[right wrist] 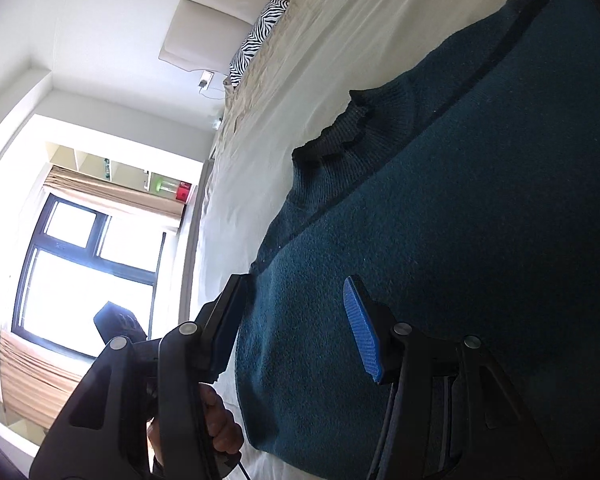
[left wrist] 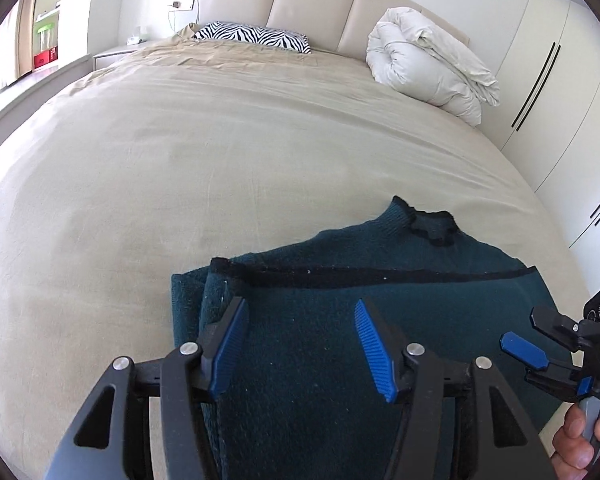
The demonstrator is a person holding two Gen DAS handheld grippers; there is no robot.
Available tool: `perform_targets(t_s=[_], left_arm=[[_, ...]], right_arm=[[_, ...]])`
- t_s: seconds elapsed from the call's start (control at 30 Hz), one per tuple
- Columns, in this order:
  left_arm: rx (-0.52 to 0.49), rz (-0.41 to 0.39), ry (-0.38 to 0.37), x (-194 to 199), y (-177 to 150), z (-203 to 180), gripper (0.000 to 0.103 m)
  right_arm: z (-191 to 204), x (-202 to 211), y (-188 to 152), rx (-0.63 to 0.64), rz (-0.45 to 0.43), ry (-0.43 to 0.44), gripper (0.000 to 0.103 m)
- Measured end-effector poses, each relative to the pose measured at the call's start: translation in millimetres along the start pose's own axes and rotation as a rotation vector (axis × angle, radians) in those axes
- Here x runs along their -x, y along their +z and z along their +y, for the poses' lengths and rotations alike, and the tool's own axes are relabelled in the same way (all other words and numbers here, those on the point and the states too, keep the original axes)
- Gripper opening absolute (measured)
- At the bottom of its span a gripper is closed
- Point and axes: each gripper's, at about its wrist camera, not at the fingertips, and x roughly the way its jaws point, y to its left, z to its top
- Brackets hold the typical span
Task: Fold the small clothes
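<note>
A dark teal knit sweater [left wrist: 340, 292] lies on the beige bed [left wrist: 180, 168], at the bed's near edge, far from the headboard [left wrist: 316, 4]. One part of it is folded over, so a black-trimmed edge runs across the body, and the collar [left wrist: 436, 226] points toward the headboard. The left tool [left wrist: 300, 320] hangs over the sweater's near part with its blue-padded fingers spread wide and nothing between them. The right tool [left wrist: 528, 336] sits at the sweater's right edge, seen from the left wrist view; its fingers are likewise apart, and in its own view [right wrist: 296, 304] the teal fabric shows in the gap without being pinched. On the bed by the headboard lie a zebra-print pillow [left wrist: 256, 36] and a rolled white duvet [left wrist: 432, 64].
</note>
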Motion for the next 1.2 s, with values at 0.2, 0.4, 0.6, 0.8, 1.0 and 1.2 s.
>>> perform_targets(t_s=[0.2,0.4,0.6,0.8,1.0,1.2], left_arm=[[0.065,-0.031,-0.091,-14.3,-18.7,28.8,0.057],[0.196,-0.039,-0.238,-7.2,-21.8,56.4,0.057],[0.279,-0.083,-0.192,47.6,-43.5,76.1,0.08],[0.34,0.003,-0.257,56.9,-81.8,88.4,0.08],[0.404,0.08,-0.371,50.4,-90.5,81.0,0.079],[0.514,0.144,-0.474,33.6,-82.9,88.1,0.075]], right_arm=[[-31.4,-15.6,44.7,-0.023,-0.012,-0.024,0.048],[-79.9,43.7,78.0,-0.157,-0.181,-0.011,0.048],[-71.5,89.1,60.3,-0.097,-0.222,-0.071,0.055],[-41.2,65.9,19.3,0.012,-0.087,-0.056,0.055],[-16.3,33.7,-10.8,0.059,0.001,-0.031,0.055],[4.7,24.3,-22.9,0.098,0.04,0.004,0.055]])
